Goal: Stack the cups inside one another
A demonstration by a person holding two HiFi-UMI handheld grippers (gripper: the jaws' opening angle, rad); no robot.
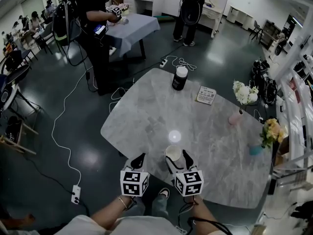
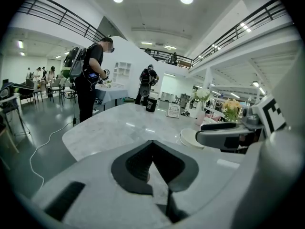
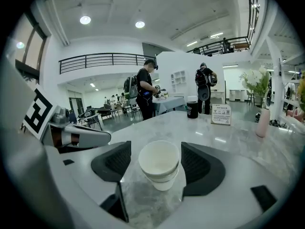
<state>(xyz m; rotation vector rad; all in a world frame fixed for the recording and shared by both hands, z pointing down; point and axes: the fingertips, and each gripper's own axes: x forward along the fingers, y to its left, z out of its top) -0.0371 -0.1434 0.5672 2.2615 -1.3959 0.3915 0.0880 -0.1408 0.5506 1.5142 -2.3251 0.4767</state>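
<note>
Nested white paper cups (image 1: 173, 153) stand upright on the grey marble table (image 1: 146, 116) near its front edge. In the right gripper view the cup stack (image 3: 159, 163) stands between the jaws of my right gripper (image 3: 156, 146), with a gap on each side, so the gripper is open. In the head view that right gripper (image 1: 177, 158) straddles the cups. My left gripper (image 1: 139, 159) is to their left, apart from them. In the left gripper view, the left gripper (image 2: 152, 142) has its tips together with nothing in it, and the cups' rim (image 2: 193, 137) shows to the right.
A black tumbler with a white lid (image 1: 179, 78) and a small card sign (image 1: 206, 95) stand at the table's far side. A pink vase with white flowers (image 1: 236, 117) and a blue vase with yellow flowers (image 1: 256, 149) stand at the right edge. People stand beyond; a cable and power strip (image 1: 75, 194) lie on the floor.
</note>
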